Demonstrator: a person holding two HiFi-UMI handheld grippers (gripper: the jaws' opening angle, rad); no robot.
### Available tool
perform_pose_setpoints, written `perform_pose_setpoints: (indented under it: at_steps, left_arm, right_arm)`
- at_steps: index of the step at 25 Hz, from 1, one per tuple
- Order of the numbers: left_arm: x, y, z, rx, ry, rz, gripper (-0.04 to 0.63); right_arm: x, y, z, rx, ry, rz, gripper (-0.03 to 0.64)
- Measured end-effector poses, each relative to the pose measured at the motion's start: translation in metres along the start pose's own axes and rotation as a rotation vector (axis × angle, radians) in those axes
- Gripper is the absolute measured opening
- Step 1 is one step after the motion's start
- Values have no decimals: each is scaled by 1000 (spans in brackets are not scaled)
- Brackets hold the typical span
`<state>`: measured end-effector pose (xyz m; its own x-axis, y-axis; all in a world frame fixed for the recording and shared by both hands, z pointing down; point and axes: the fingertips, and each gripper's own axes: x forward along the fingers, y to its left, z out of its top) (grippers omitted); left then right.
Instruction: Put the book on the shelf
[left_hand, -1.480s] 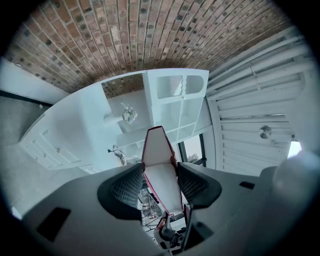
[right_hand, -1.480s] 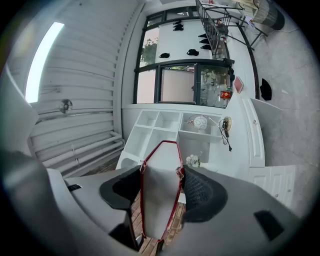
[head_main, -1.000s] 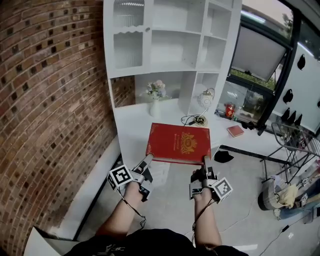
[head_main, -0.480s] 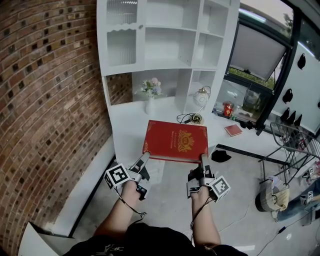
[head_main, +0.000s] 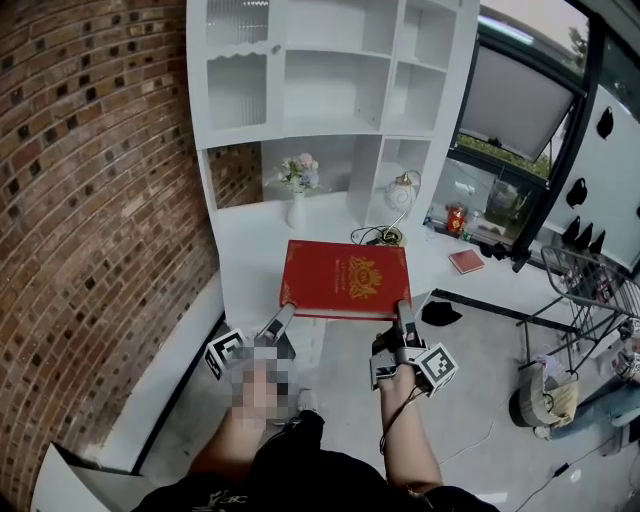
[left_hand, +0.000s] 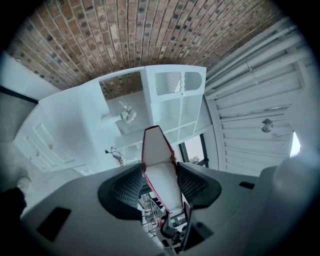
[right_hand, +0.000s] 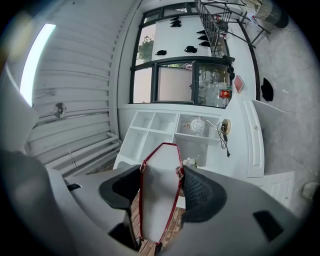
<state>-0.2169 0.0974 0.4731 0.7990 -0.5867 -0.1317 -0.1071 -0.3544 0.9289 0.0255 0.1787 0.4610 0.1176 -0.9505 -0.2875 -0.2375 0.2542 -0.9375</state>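
Note:
A large red book (head_main: 346, 278) with a gold crest is held flat in the air before the white shelf unit (head_main: 330, 90). My left gripper (head_main: 283, 314) is shut on the book's near left corner. My right gripper (head_main: 403, 313) is shut on its near right corner. In the left gripper view the book (left_hand: 160, 170) shows its white page edge between the dark pads (left_hand: 127, 187). The right gripper view shows the book (right_hand: 156, 192) clamped the same way between the pads (right_hand: 197, 192), with the shelf unit (right_hand: 165, 127) beyond.
A vase of flowers (head_main: 298, 185), a round lamp (head_main: 402, 190) with a cable and a small red jar (head_main: 459, 217) stand on the white counter (head_main: 250, 240). A small red book (head_main: 469, 261) lies at the right. A brick wall (head_main: 90, 200) runs along the left; a wire rack (head_main: 590, 290) stands at the right.
Both grippers and the book have shifted slightly left and up in the head view, closer to the counter and shelf unit. The grip on the book is unchanged.

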Motion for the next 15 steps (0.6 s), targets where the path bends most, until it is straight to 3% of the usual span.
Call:
perform_pose_setpoints:
  at_steps: [6,15]
  left_arm:
    - [29,17,17,6,-8,-15,227]
    - [114,45,54,18,-1,-48,225]
  right_arm:
    - [34,-19,4,-15,9,-2,268]
    - [119,-48,28,-33,11,22,269]
